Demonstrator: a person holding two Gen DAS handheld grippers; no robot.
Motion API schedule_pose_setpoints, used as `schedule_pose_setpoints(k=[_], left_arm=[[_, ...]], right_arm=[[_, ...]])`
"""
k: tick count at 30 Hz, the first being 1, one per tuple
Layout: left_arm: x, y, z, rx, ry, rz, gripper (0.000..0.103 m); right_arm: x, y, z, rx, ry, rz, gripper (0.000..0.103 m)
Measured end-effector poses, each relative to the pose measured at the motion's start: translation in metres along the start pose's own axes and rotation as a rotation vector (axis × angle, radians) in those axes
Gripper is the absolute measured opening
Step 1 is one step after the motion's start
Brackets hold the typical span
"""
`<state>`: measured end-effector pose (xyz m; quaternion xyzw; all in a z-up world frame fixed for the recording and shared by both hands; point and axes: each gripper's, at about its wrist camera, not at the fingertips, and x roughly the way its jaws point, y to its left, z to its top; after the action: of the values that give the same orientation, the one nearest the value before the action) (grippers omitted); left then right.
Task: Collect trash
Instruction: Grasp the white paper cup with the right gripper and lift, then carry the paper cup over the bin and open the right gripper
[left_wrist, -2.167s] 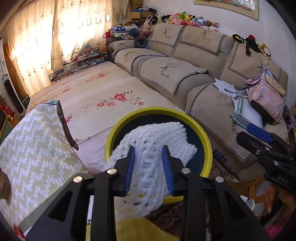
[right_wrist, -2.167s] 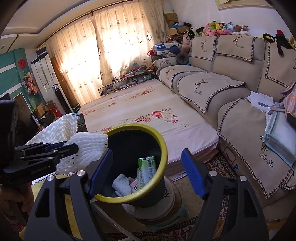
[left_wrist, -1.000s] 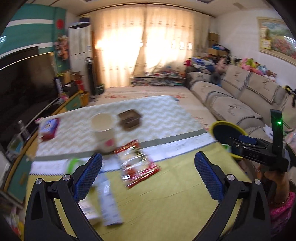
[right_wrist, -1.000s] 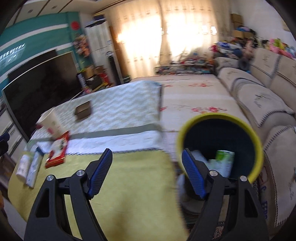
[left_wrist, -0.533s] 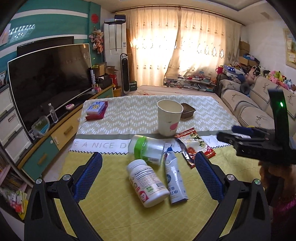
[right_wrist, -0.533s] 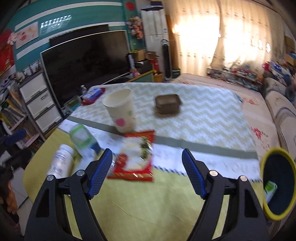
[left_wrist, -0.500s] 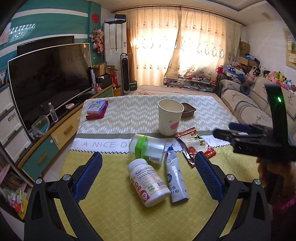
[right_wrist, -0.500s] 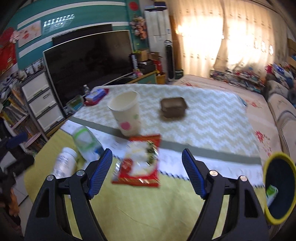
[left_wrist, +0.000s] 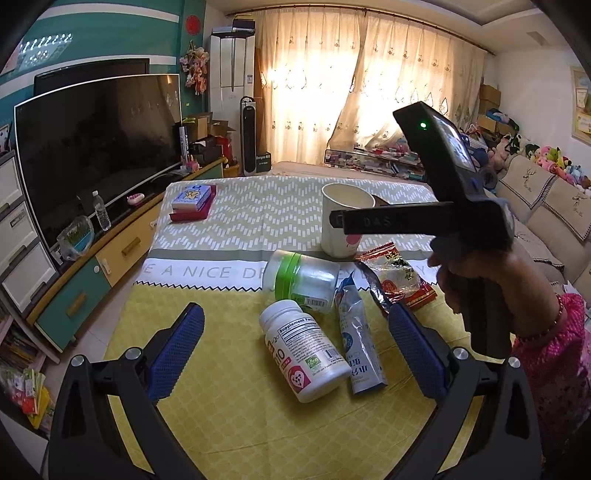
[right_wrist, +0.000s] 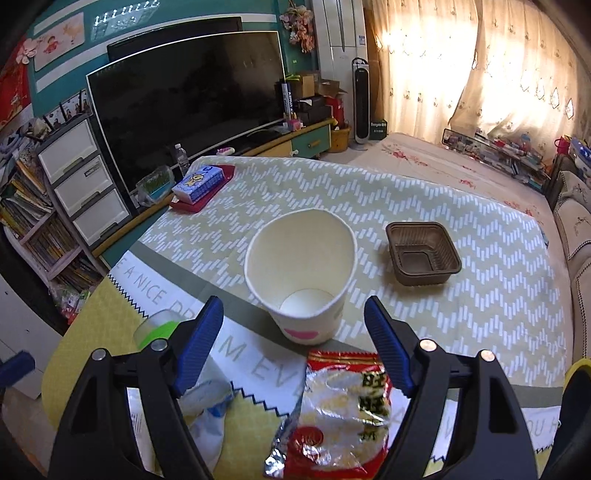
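White plastic supplement bottle (left_wrist: 304, 354) lying on side on yellow near part of tablecloth (left_wrist: 221, 398), long axis slanting, cap end toward far edge. Crumpled blue-white sachet (left_wrist: 360, 343) just beside it, lengthwise toward me. Clear green-lidded jar (left_wrist: 303, 282) on side behind. Red foil snack wrapper (right_wrist: 343, 413) flat below my right gripper (right_wrist: 293, 345), white paper cup (right_wrist: 301, 277) upright beyond. My left gripper (left_wrist: 291, 350) spread wide, empty; right likewise.

A matt paper cup (right_wrist: 301, 275), a ribbed brown plastic tray (right_wrist: 423, 253) and a glossy crinkled foil wrapper (right_wrist: 340, 413) lie on the bench's printed cloth (right_wrist: 480, 295).
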<state>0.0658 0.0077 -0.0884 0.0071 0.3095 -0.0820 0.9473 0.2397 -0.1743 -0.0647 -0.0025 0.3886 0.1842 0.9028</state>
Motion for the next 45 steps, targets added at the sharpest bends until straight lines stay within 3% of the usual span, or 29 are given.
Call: schedule_pose_setpoints(k=[3, 4, 5, 6, 13, 21, 27, 34, 41, 45], left_arm=[[0.001, 0.001, -0.001, -0.004, 0.004, -0.003, 0.098], [0.001, 0.002, -0.001, -0.005, 0.004, -0.002, 0.098], [0.001, 0.002, 0.000, -0.006, 0.004, -0.001, 0.098], [0.001, 0.002, 0.000, -0.008, 0.005, -0.001, 0.098], [0.002, 0.002, -0.001, -0.013, 0.006, -0.007, 0.098], [0.006, -0.007, -0.001, 0.004, 0.011, -0.015, 0.098], [0.009, -0.017, 0.000, 0.024, 0.021, -0.024, 0.098], [0.012, -0.032, 0.003, 0.050, 0.028, -0.022, 0.098], [0.019, -0.047, 0.006, 0.075, 0.043, -0.023, 0.098], [0.022, -0.056, 0.008, 0.092, 0.049, -0.024, 0.098]], right_arm=[[0.008, 0.002, 0.005, 0.003, 0.002, -0.012, 0.072], [0.010, 0.003, 0.006, -0.003, 0.003, -0.023, 0.066], [0.012, 0.003, 0.007, -0.006, 0.004, -0.034, 0.052], [0.012, 0.003, 0.007, -0.004, 0.005, -0.042, 0.051], [-0.030, -0.002, -0.002, 0.024, -0.080, -0.008, 0.049], [-0.092, -0.022, -0.039, 0.063, -0.157, 0.002, 0.050], [-0.135, -0.064, -0.072, 0.140, -0.212, -0.102, 0.051], [-0.177, -0.148, -0.115, 0.291, -0.245, -0.308, 0.052], [-0.194, -0.228, -0.158, 0.459, -0.232, -0.466, 0.052], [-0.192, -0.257, -0.171, 0.512, -0.219, -0.512, 0.052]])
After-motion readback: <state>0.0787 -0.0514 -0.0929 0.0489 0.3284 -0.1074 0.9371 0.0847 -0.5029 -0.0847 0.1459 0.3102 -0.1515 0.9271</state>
